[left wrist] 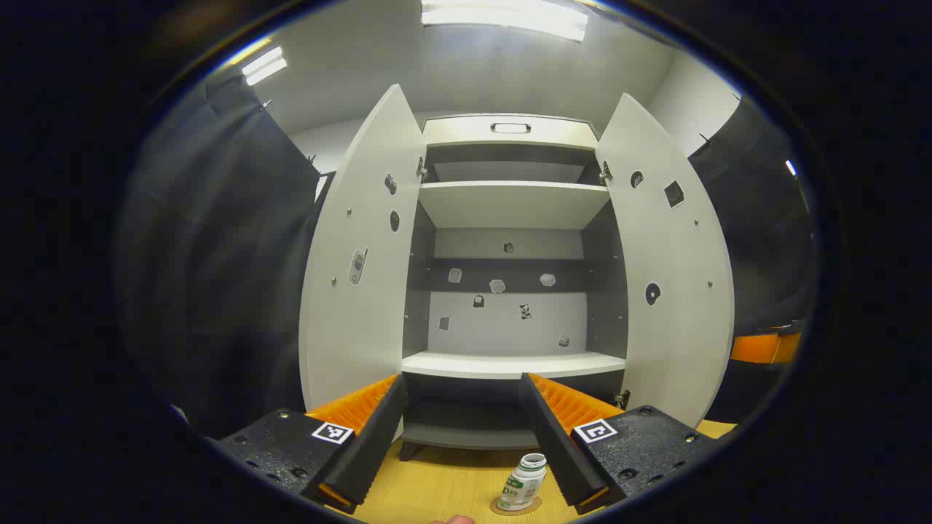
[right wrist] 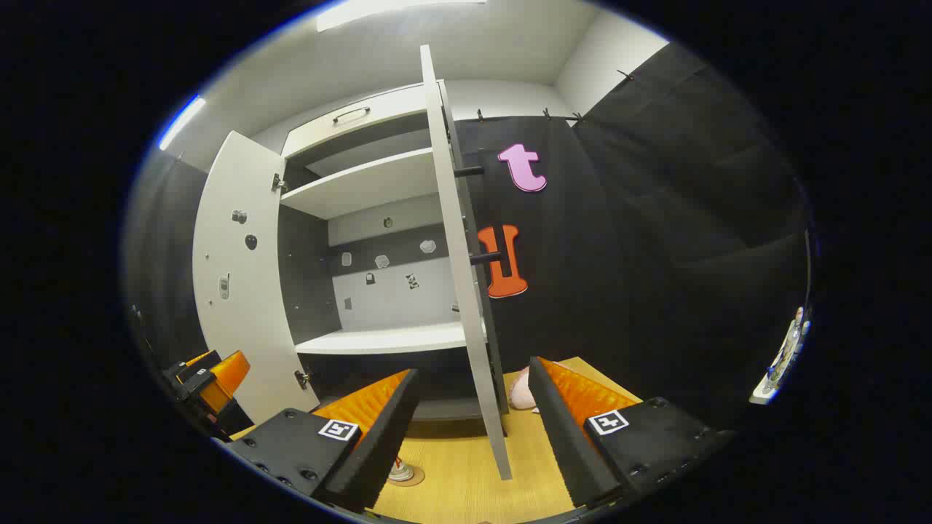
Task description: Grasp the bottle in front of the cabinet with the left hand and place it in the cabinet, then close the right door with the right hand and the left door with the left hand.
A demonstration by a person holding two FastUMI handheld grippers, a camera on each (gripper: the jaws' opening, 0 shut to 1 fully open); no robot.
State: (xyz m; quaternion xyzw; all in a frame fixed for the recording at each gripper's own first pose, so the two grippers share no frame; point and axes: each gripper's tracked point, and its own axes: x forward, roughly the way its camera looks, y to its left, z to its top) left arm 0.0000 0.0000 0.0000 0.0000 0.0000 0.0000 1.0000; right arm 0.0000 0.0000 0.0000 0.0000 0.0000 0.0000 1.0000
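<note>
straight ahead in the left gripper view stands the cabinet point(left wrist: 510, 240), white and tall, with a handled drawer front at its top and small stickers dotted over its back panel. both of its doors hang wide: the left door point(left wrist: 357, 262) swings out to one side and the right door point(left wrist: 673, 269) to the other, each with stickers on its inner face. inside, an upper shelf and a lower shelf point(left wrist: 513, 364) are bare of objects. the cabinet rests on a wooden table point(left wrist: 444, 487).

in the right gripper view the right door point(right wrist: 466, 291) is seen nearly edge-on, with two dark handle pegs sticking out of its outer face, and the left door point(right wrist: 240, 291) is open at the far side.

the left gripper point(left wrist: 462, 437) is released, its orange-ribbed fingers spread apart and holding nothing, level with the cabinet's base. the right gripper point(right wrist: 473, 429) is likewise spread wide and empty, its fingers to either side of the right door's lower edge without touching it. the left gripper point(right wrist: 207, 378) also shows at the left edge of that view.

the bottle point(left wrist: 523, 484), white with a green label, stands upright on a round coaster on the table in front of the cabinet, just beside the left gripper's right finger. its base point(right wrist: 400, 471) peeks out beside the right gripper's left finger.
</note>
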